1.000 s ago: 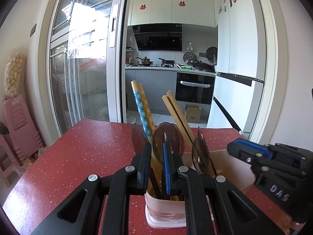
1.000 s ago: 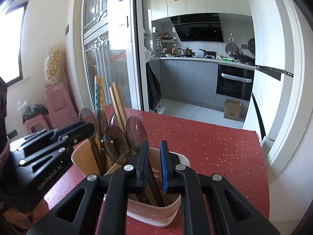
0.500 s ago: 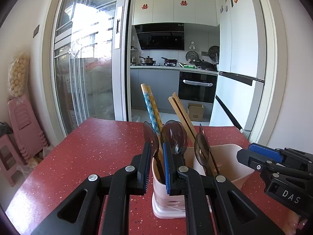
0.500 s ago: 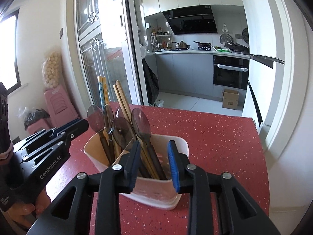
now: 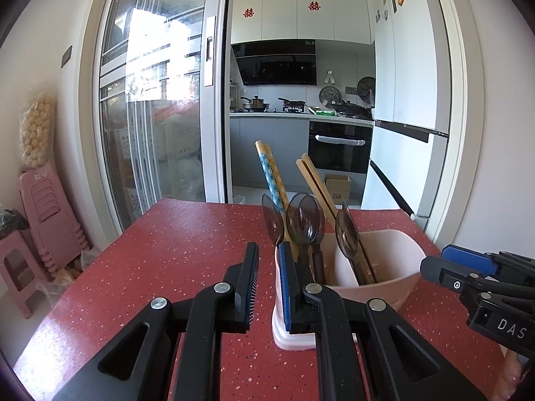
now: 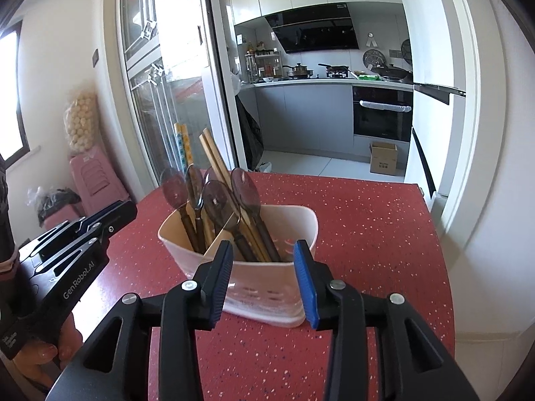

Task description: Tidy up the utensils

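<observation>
Red speckled tabletop [image 6: 367, 220] fills your foreground, with a grey kitchen beyond the sliding glass door [image 5: 160, 107]. Your landmark is the pale pink plastic utensil holder [image 6: 277, 287] standing on it, holding smoky translucent spoons [image 6: 217, 197] and wooden chopsticks [image 6: 210, 153]. Your right gripper [image 6: 264, 280] sits just in front of the holder; its jaws have just been opening and now stand apart, clear of its wall. Your left gripper [image 5: 267, 284] waits beside the holder, jaws narrow, gripping nothing.
</observation>
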`<control>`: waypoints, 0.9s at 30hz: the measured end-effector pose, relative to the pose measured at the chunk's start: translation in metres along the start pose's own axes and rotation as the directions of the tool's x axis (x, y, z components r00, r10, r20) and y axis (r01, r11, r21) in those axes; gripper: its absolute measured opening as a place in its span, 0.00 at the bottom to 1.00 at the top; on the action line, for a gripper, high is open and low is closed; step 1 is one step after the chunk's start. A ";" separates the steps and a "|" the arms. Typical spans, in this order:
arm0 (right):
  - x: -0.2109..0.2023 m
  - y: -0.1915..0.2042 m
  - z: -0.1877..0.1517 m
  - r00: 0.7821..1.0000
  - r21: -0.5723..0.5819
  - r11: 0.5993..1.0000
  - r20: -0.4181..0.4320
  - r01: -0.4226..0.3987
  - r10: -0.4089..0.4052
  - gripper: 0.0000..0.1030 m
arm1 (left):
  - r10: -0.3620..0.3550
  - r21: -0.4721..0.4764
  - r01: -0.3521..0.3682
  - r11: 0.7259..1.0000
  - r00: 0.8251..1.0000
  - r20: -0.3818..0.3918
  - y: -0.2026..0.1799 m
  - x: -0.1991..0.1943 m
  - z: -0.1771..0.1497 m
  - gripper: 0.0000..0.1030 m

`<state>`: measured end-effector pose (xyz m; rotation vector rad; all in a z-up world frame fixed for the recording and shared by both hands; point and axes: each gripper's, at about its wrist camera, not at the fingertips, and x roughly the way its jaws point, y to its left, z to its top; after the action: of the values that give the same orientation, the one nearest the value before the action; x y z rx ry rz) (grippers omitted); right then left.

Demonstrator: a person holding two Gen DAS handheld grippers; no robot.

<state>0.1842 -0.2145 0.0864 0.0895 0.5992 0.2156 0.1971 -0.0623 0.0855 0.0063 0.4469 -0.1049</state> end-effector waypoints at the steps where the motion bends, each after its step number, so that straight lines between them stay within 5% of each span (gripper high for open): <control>1: -0.002 0.001 -0.002 1.000 -0.001 1.000 -0.001 0.003 -0.003 0.41 | 0.000 0.003 0.000 1.000 1.000 -0.001 0.000 -0.002 -0.001 0.40; 27: -0.020 -0.006 -0.048 0.991 0.106 0.990 -0.106 0.098 -0.086 0.46 | 0.006 0.033 -0.003 0.999 0.995 -0.101 0.007 -0.030 -0.043 0.40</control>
<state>0.1417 -0.2237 0.0574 0.1589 0.7144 0.0972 0.1521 -0.0508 0.0600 0.0452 0.5465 -0.1079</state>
